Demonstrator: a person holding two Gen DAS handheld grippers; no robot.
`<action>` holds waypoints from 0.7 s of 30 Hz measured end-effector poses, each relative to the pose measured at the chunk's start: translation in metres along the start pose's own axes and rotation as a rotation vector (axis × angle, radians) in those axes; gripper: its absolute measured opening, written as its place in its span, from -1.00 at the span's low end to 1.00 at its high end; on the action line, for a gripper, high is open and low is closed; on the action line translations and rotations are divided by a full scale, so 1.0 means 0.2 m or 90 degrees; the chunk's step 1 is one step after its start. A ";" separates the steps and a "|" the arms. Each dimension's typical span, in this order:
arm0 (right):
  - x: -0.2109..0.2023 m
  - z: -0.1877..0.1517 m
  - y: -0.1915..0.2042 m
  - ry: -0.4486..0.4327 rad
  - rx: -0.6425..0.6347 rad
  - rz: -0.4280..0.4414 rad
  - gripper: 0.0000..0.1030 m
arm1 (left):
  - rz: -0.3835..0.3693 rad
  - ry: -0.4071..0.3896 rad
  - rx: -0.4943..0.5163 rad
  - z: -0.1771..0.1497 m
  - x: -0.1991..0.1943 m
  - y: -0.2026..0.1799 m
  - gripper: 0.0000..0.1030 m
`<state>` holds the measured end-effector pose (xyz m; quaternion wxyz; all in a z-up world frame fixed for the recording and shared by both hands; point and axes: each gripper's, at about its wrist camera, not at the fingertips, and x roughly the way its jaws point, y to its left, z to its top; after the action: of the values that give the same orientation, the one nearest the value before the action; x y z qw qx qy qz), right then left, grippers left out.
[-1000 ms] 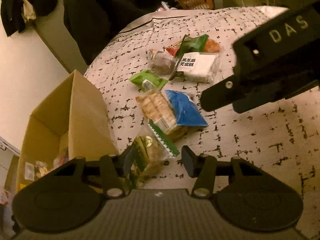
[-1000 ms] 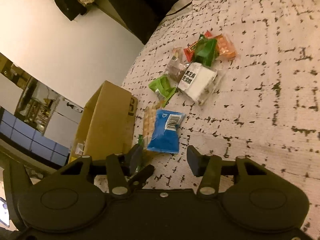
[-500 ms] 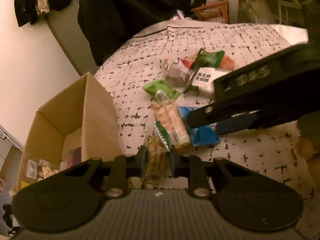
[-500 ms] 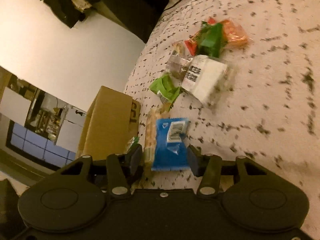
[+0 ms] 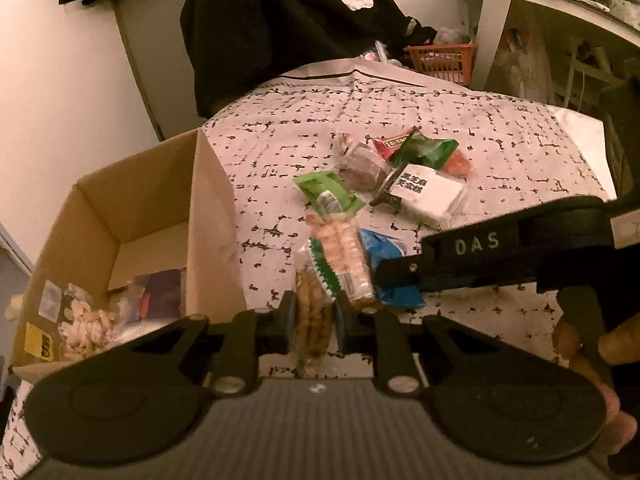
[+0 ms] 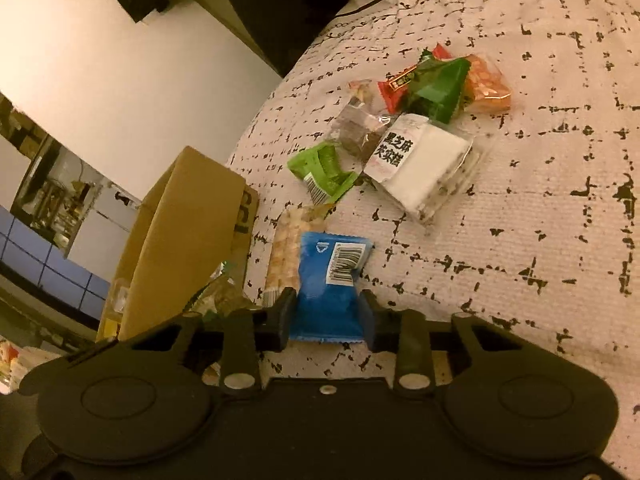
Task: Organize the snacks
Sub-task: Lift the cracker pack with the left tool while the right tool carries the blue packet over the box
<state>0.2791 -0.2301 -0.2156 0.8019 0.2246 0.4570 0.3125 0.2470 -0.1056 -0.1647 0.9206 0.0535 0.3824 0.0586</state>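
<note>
On the patterned bedspread, my left gripper has its jaws closing on a clear biscuit packet with a green stripe, and the pads press its sides. Beside it, my right gripper is closing its jaws on a blue packet, pinching its lower end. A clear packet of pale crackers lies between the two. At the left stands an open cardboard box with several snacks inside.
Farther back lie a light green packet, a white packet with a black label, a brown cake, and dark green, red and orange packets. An orange basket and black clothing sit beyond the bed.
My left gripper has shut on the biscuit packet and lifted slightly. My right gripper has come forward and down over the blue packet, and its fingers have closed in on it.
</note>
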 end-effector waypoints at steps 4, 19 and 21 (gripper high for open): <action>-0.07 -0.01 -0.01 -0.009 0.015 -0.004 -0.49 | -0.013 -0.006 -0.020 0.00 -0.03 0.04 -0.65; -0.31 0.01 0.08 -0.067 0.039 0.021 -0.54 | -0.073 -0.096 -0.060 0.08 -0.25 0.11 -0.66; -0.34 0.01 0.13 -0.080 0.027 0.024 -0.54 | -0.075 -0.112 -0.068 0.10 -0.29 0.13 -0.66</action>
<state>0.2475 -0.2605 -0.1570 0.8179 0.2693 0.4080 0.3033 0.2190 -0.0901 -0.1067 0.9540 -0.0130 0.2990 0.0200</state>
